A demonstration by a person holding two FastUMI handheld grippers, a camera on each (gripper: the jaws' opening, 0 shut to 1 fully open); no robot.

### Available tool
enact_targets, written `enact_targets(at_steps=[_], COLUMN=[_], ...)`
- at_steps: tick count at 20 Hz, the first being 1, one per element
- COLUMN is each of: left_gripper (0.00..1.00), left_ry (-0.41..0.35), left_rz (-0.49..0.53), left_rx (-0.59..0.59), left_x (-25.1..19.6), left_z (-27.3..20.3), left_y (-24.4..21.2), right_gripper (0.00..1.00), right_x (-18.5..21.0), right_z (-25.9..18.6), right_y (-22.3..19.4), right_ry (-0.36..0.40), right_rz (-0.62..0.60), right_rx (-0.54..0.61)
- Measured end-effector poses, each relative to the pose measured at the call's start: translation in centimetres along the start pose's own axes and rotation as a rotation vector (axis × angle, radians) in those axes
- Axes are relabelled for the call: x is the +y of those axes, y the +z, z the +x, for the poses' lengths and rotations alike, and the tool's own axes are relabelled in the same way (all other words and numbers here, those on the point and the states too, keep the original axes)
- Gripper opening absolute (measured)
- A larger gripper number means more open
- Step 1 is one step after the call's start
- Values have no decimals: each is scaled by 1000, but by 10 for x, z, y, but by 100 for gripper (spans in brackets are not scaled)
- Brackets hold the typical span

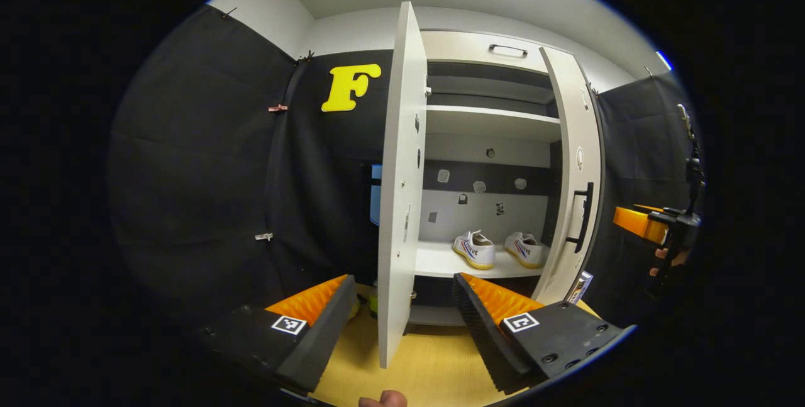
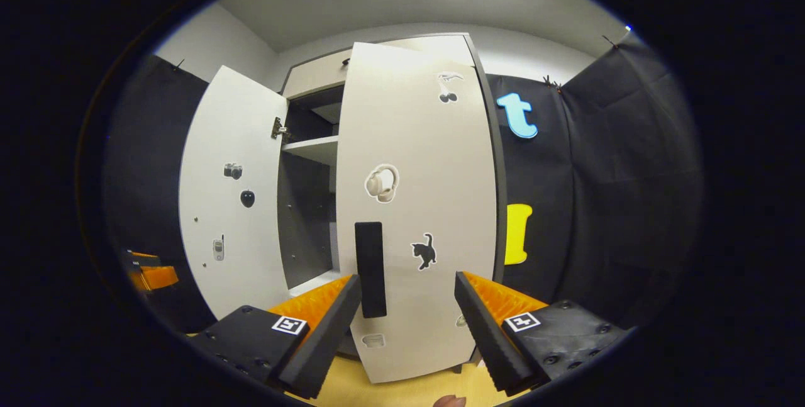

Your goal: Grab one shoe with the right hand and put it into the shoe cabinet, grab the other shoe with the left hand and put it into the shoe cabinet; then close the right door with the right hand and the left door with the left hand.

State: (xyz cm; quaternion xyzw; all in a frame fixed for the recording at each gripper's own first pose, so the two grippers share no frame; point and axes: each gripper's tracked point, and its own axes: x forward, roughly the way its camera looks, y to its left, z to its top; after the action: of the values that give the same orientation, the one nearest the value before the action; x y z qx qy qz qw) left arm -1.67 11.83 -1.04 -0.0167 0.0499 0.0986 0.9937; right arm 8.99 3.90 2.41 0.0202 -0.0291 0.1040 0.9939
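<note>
Two white shoes (image 1: pixel 475 250) (image 1: pixel 526 249) stand side by side on the lower shelf (image 1: pixel 440 263) of the white shoe cabinet. In the left gripper view the left door (image 1: pixel 402 180) stands edge-on and wide open, between the spread fingers of my left gripper (image 1: pixel 402 319), which is open and holds nothing. The right door (image 1: pixel 575 174) is partly open, its black handle (image 1: pixel 585 217) facing in. In the right gripper view the right door (image 2: pixel 418 206) is close ahead with its black handle (image 2: pixel 371 268) just above my open right gripper (image 2: pixel 407 319). The left door (image 2: pixel 233 193) stands open behind it.
The right gripper (image 1: pixel 654 224) and a hand holding it show at the far right of the left gripper view. The left gripper (image 2: pixel 148 272) shows at the left edge of the right gripper view. Pale wood floor (image 1: pixel 427 363) lies below. Black cloth walls flank the cabinet.
</note>
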Motion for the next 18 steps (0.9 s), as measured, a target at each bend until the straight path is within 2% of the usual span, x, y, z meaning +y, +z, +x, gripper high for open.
enact_targets(at_steps=[3,7,11,16,18], left_gripper=[97,98,96,95,95], left_ry=[24,90,134,113,80], left_rz=[-6,-16,-9,2,-6], left_rx=[-17,-47,-71,-38,-23], left_x=[20,65,105,118,111], left_z=[8,28,51,95,104], left_y=[10,29,38,37,32], right_gripper=[97,98,98,98,98], right_x=[15,20,10,-10,-9], right_z=[-11,-21,-26,-26,-28], right_y=[-9,-19,-16,-20,-25], right_ry=[6,20,-18,-82,-78], right_rz=[35,13,82,47,11], right_rx=[36,70,50,63,83])
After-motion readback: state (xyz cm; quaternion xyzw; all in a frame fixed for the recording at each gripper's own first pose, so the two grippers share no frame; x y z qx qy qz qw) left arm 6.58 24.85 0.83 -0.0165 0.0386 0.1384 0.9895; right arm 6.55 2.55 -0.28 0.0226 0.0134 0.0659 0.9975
